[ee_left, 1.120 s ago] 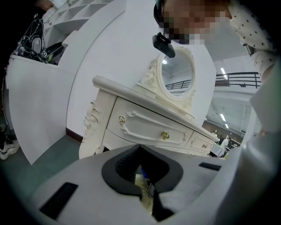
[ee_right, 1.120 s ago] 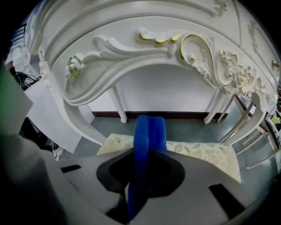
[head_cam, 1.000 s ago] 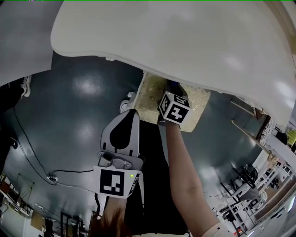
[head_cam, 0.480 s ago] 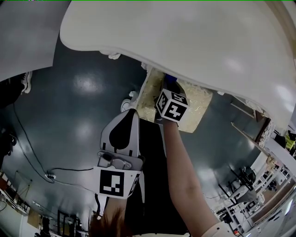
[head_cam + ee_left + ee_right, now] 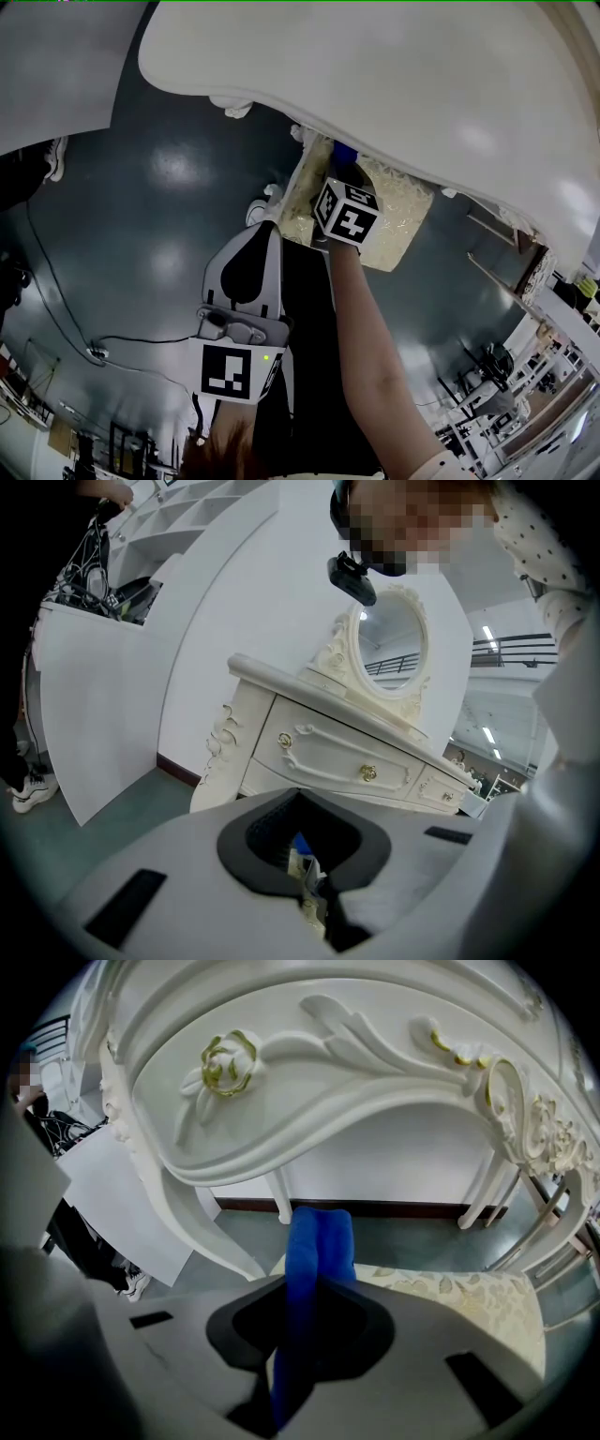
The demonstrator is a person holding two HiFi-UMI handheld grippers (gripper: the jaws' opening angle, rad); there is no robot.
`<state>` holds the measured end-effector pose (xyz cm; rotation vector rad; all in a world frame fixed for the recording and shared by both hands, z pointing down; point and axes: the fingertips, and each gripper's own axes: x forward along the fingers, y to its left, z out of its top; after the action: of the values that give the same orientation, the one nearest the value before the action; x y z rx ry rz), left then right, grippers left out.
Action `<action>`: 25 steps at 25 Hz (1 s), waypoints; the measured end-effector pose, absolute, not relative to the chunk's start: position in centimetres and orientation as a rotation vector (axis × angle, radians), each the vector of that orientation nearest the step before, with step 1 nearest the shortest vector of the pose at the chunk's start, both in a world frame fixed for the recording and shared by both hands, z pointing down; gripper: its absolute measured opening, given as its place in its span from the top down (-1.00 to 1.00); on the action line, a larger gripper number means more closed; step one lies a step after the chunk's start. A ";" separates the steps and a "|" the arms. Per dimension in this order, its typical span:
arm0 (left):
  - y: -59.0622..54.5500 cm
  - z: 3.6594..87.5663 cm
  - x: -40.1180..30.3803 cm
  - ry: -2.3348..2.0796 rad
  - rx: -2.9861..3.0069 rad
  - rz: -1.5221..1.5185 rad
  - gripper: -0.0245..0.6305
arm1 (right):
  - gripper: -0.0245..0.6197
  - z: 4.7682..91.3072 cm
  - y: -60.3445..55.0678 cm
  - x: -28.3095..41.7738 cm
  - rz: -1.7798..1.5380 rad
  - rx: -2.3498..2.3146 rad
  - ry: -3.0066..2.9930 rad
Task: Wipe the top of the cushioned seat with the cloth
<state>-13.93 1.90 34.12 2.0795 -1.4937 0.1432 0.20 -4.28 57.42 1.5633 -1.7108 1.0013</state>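
Blue cloth [image 5: 317,1241] is pinched in the right tool [image 5: 315,1321], over the cream cushioned seat [image 5: 469,1297]. The left tool [image 5: 265,234] hangs apart, jaws together, empty.

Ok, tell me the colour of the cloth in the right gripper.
The cloth is plain bright blue; the right gripper view shows it best.

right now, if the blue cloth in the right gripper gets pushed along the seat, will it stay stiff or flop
Probably floppy: the blue cloth bunches into soft folds where the right gripper pinches it. It looks light, so it should drag easily. The patterned fabric of the cushioned seat may grip it slightly.
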 end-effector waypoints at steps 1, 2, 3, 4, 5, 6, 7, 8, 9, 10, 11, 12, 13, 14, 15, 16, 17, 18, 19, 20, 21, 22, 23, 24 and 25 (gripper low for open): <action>1.9 34.1 -14.0 -1.497 2.079 0.142 0.93 | 0.73 57.4 -4.3 0.0 1.002 1.558 -1.716; 2.0 34.1 -14.1 -1.500 2.077 0.141 0.93 | 0.73 57.4 -4.4 -0.3 1.002 1.552 -1.722; 2.0 34.1 -14.1 -1.502 2.076 0.140 0.93 | 0.73 57.4 -4.4 -0.5 1.001 1.546 -1.729; 2.0 34.0 -14.2 -1.505 2.075 0.140 0.93 | 0.73 57.4 -4.5 -0.7 0.999 1.539 -1.735; 2.0 34.0 -14.3 -1.506 2.074 0.140 0.93 | 0.73 57.4 -4.5 -1.0 0.993 1.531 -1.740; 2.1 34.0 -14.4 -1.508 2.074 0.140 0.93 | 0.73 57.3 -4.6 -1.2 0.984 1.523 -1.744; 2.1 33.9 -14.4 -1.510 2.074 0.139 0.93 | 0.73 57.3 -4.6 -1.4 0.976 1.515 -1.747; 2.1 33.9 -14.5 -1.512 2.075 0.139 0.93 | 0.73 57.3 -4.6 -1.6 0.971 1.509 -1.750; 2.1 33.8 -14.5 -1.513 2.075 0.140 0.93 | 0.73 57.3 -4.6 -1.8 0.968 1.502 -1.755; 2.0 33.8 -14.5 -1.514 2.076 0.141 0.93 | 0.73 57.3 -4.7 -1.9 0.966 1.496 -1.760; 2.0 33.8 -14.5 -1.514 2.077 0.143 0.93 | 0.73 57.3 -4.8 -2.2 0.966 1.489 -1.765; 2.0 33.8 -14.5 -1.514 2.077 0.144 0.93 | 0.73 57.4 -4.8 -2.4 0.965 1.481 -1.771; 2.0 33.8 -14.4 -1.514 2.078 0.145 0.93 | 0.73 57.5 -4.9 -2.6 0.963 1.472 -1.778; 2.0 33.9 -14.4 -1.515 2.078 0.145 0.93 | 0.73 57.5 -5.0 -2.9 0.960 1.461 -1.788; 2.1 33.9 -14.4 -1.515 2.078 0.145 0.93 | 0.73 57.6 -5.0 -3.3 0.956 1.448 -1.801; 2.1 33.9 -14.4 -1.516 2.077 0.146 0.93 | 0.73 57.6 -5.0 -3.8 0.953 1.433 -1.816; 2.1 33.9 -14.5 -1.517 2.077 0.147 0.93 | 0.73 57.7 -5.1 -4.2 0.949 1.414 -1.829; 2.2 33.9 -14.6 -1.520 2.076 0.148 0.93 | 0.73 57.7 -5.1 -4.7 0.945 1.395 -1.840; 2.2 33.9 -14.7 -1.523 2.075 0.149 0.93 | 0.73 57.8 -5.1 -5.0 0.939 1.377 -1.847; 2.2 33.9 -14.8 -1.526 2.074 0.150 0.93 | 0.73 57.9 -5.1 -5.2 0.931 1.362 -1.851; 2.2 33.9 -14.9 -1.528 2.073 0.152 0.93 | 0.73 57.9 -5.1 -5.4 0.923 1.349 -1.853; 2.3 33.9 -14.9 -1.530 2.072 0.154 0.93 | 0.73 57.9 -5.1 -5.5 0.916 1.340 -1.855; 2.3 33.8 -14.9 -1.531 2.072 0.155 0.93 | 0.73 57.9 -5.1 -5.5 0.912 1.335 -1.857; 2.3 33.8 -14.9 -1.532 2.073 0.155 0.93 | 0.73 57.9 -5.1 -5.5 0.910 1.332 -1.859; 2.3 33.7 -14.9 -1.533 2.074 0.155 0.93 | 0.73 57.9 -5.0 -5.5 0.911 1.330 -1.860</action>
<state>-14.91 2.28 33.75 2.0738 -1.5327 0.1550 -5.52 -5.04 57.89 1.3298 -1.8603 0.9106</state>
